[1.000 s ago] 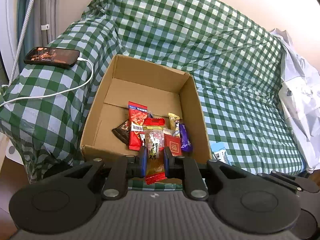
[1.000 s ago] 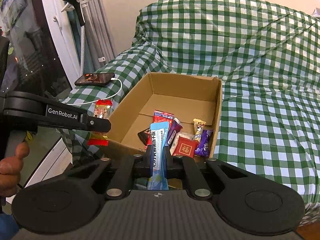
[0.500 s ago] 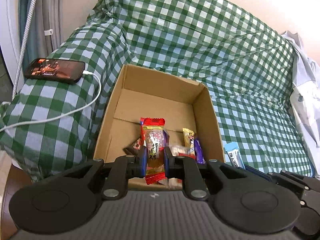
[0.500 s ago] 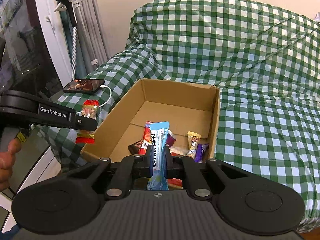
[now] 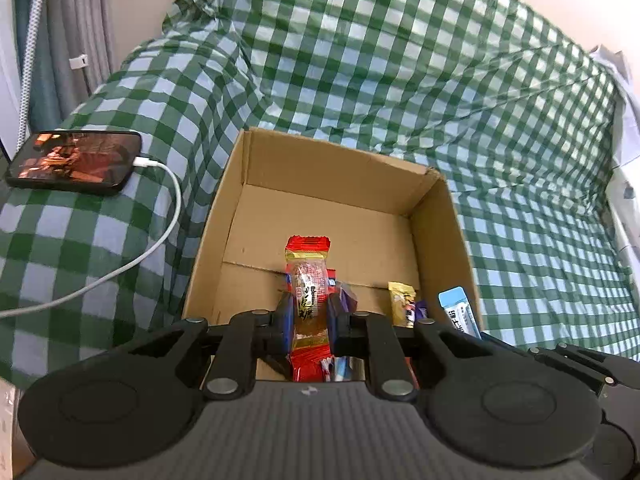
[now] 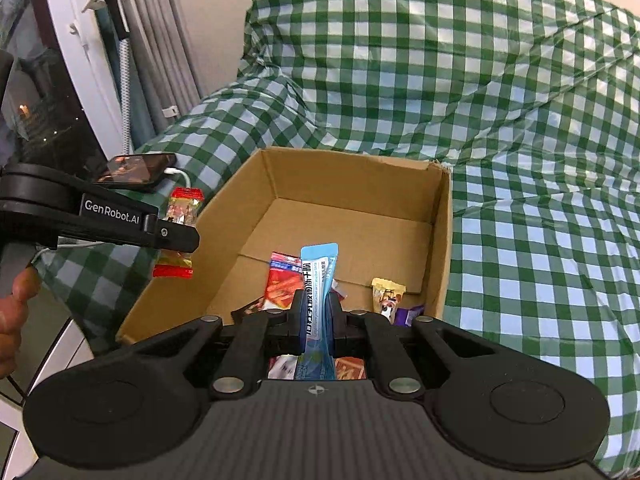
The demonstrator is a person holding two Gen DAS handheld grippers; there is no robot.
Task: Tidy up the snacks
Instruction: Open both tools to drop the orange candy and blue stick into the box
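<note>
An open cardboard box (image 5: 348,184) (image 6: 352,176) sits on a green checked cover. Several snack packets lie at its near end, among them a red one (image 6: 282,280), a yellow one (image 5: 402,300) (image 6: 387,294) and a purple one (image 6: 408,314). My left gripper (image 5: 308,316) is shut on a red and gold candy packet (image 5: 308,280), held upright over the box's near edge; it also shows from the side in the right wrist view (image 6: 180,236). My right gripper (image 6: 316,316) is shut on a light blue snack bar (image 6: 318,280), also seen in the left wrist view (image 5: 458,314).
A phone (image 5: 76,162) (image 6: 136,170) with a white charging cable (image 5: 160,240) lies on the cover left of the box. Grey curtains (image 5: 60,40) and a window frame (image 6: 80,60) stand at the left. White cloth (image 5: 624,120) lies at the far right.
Both grippers have moved forward toward the box with their packets still held. The box now looks larger and closer in both views.
</note>
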